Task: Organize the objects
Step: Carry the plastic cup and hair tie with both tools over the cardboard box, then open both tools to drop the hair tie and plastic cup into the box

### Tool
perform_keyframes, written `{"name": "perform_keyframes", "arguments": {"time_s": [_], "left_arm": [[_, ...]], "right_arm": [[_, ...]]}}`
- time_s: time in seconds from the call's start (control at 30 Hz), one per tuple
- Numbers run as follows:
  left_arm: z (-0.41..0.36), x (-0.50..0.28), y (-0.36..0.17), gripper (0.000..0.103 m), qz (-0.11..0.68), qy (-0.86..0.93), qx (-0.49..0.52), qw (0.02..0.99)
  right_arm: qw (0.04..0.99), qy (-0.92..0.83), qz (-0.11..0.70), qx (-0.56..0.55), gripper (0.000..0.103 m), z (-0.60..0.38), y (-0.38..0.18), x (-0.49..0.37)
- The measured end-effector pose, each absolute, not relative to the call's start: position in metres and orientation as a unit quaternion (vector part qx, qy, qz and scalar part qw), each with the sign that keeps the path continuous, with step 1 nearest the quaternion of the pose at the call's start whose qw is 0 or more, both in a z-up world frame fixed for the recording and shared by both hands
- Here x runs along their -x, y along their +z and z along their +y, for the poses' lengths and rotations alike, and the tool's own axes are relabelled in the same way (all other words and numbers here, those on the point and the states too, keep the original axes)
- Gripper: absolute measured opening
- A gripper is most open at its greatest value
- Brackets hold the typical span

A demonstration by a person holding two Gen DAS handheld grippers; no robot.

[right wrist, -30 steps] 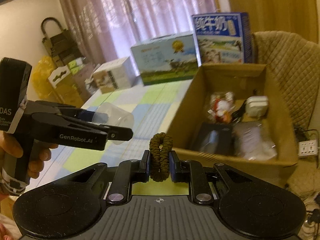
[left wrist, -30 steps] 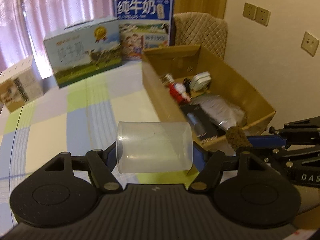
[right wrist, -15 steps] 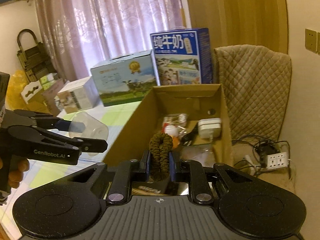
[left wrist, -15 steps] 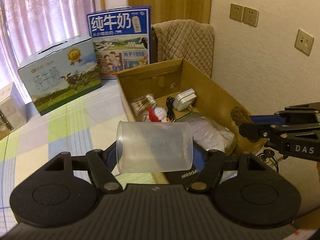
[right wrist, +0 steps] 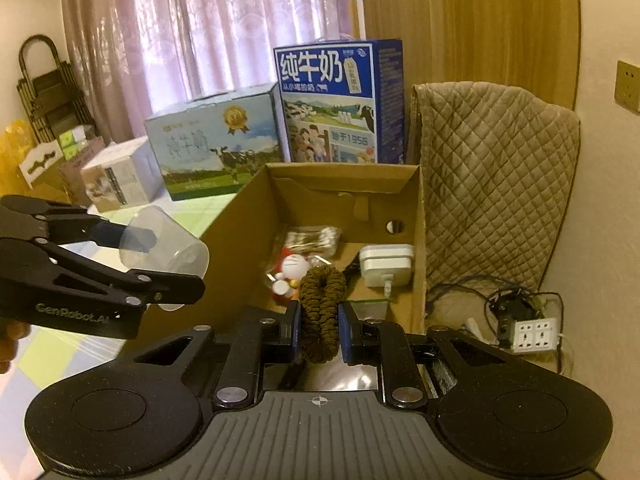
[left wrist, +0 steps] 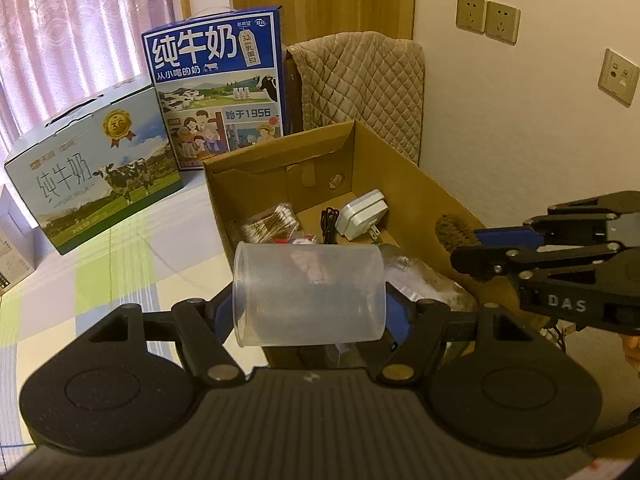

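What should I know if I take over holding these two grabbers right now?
Left tongs: shut on the clear plastic cup, held sideways near the cardboard box.
Right tongs: shut on the brown braided loop, at the box's near edge.
Already in the box: cotton swabs, a small toy figure, a white charger and a shiny bag.
Left: probably put the cup and loop in the box, then let go.
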State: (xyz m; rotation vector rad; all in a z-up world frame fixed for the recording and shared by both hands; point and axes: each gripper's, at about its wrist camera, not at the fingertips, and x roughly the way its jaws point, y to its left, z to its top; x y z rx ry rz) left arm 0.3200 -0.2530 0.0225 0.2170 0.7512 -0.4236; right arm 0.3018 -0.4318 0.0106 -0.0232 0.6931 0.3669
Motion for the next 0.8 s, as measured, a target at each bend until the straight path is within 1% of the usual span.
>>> {"name": "perform_keyframes", "arguments": {"time_s": [0.3,0.53,0.57,0.6,0.67,0.8], "left_arm": [[-0.265,-0.34,0.014,0.069,0.369,-0.203,-0.11,0.9],[-0.269,-0.351,0.007,0.069,0.375,-0.203,-0.113,0.897],[-0.269,-0.353,0.006,0.069,0.376,-0.203,-0.114,0.897],[-0.27,-0.354,0.006,0.069,0.377,-0.204,-0.114,0.897],[-0.27,-0.357,0.005,0.069,0.378,-0.204,-0.115,0.896],[-0.271,-0.359,0.003,0.069,0.38,-0.206,-0.115,0.894]], "right_arm": [[0.925,0.16,0.338,0.065,0.016,-0.426,-0.002,-0.333],[0.93,0.146,0.33,0.074,0.016,-0.428,-0.011,-0.354],[0.932,0.142,0.324,0.077,0.021,-0.428,-0.012,-0.356],[0.934,0.137,0.32,0.081,0.032,-0.428,-0.013,-0.359],[0.938,0.126,0.311,0.084,0.04,-0.428,-0.014,-0.362],[0.94,0.129,0.308,0.068,0.04,-0.433,-0.011,-0.364]]}}
